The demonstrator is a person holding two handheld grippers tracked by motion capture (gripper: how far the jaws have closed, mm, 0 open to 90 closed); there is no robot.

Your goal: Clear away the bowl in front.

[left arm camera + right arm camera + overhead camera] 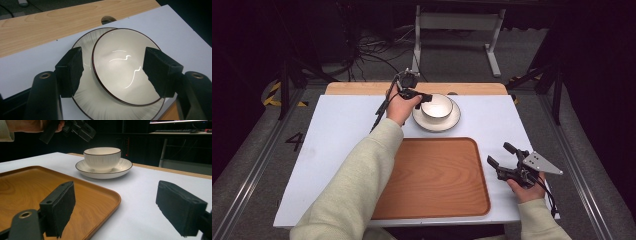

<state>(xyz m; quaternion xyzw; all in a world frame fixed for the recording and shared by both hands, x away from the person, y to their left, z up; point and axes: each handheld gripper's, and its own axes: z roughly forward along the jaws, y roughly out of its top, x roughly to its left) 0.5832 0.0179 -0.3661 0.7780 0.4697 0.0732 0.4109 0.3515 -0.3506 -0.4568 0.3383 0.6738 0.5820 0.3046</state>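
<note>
Now left gripper (113,72) hovers, spread, above bowl (125,72).

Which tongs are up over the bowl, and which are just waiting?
The left tongs hang open above the bowl on its plate. The right tongs wait open beside the wooden tray, far from the bowl.
</note>
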